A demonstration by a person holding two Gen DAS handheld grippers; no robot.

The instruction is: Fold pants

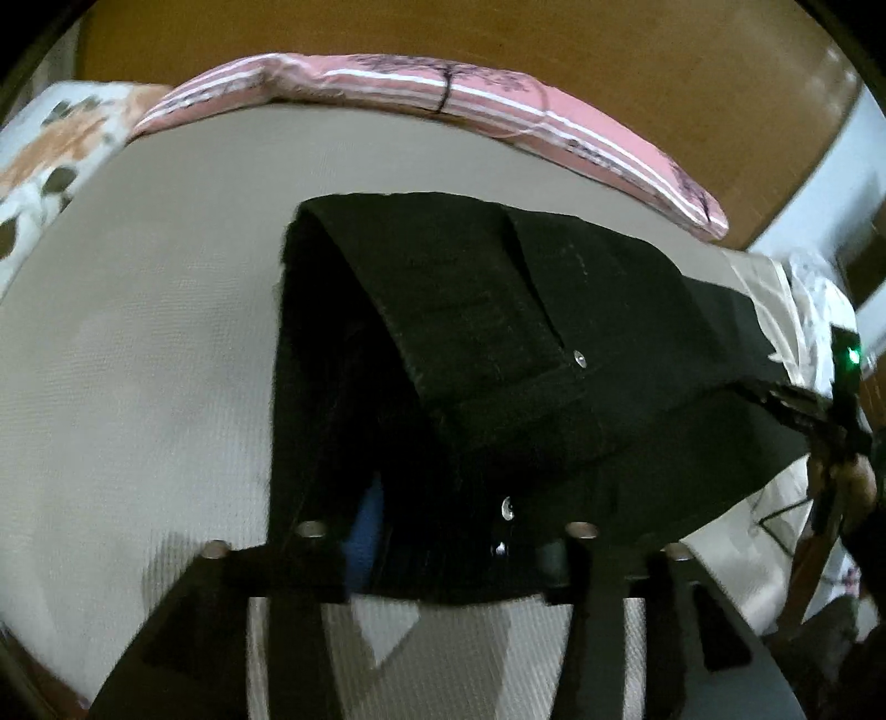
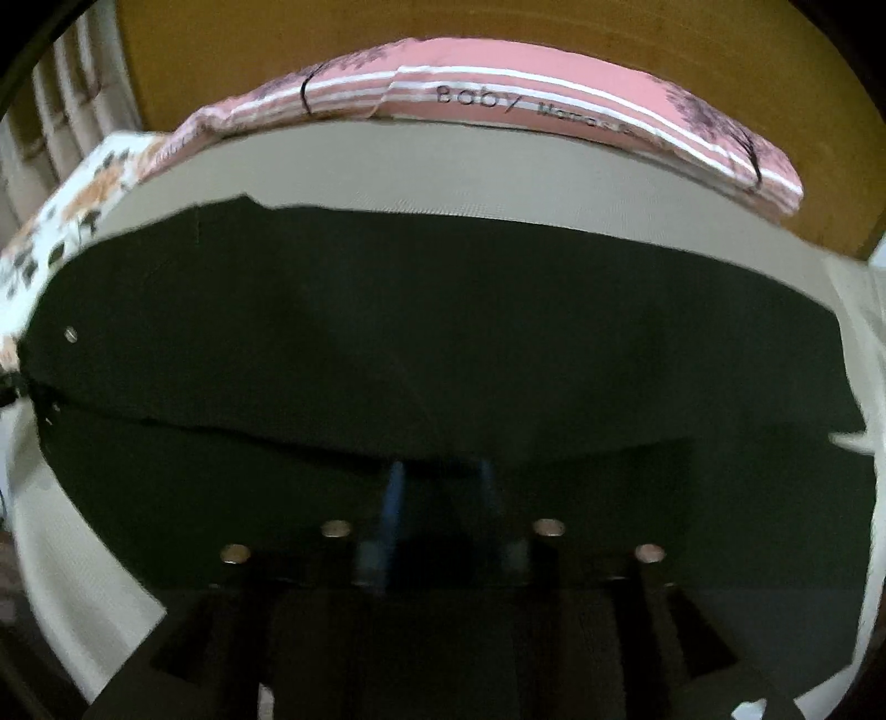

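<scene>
Black pants (image 1: 498, 354) lie on a beige bed sheet (image 1: 166, 332), the waist end with metal rivets lifted toward me. My left gripper (image 1: 443, 531) is shut on the pants' near edge; one blue pad (image 1: 365, 531) shows beside the cloth. In the right wrist view the pants (image 2: 443, 332) stretch wide across the sheet (image 2: 498, 171). My right gripper (image 2: 440, 498) is shut on a fold of the pants, its blue fingers (image 2: 393, 498) close together with cloth between them. The right gripper also shows at the left wrist view's right edge (image 1: 830, 410), holding the pants' far corner.
A pink striped blanket (image 1: 443, 94) lies folded along the bed's far edge, also in the right wrist view (image 2: 554, 99). A floral pillow (image 1: 50, 149) sits far left. A brown wooden headboard (image 1: 554, 33) stands behind. White cloth (image 1: 808, 310) lies at the right.
</scene>
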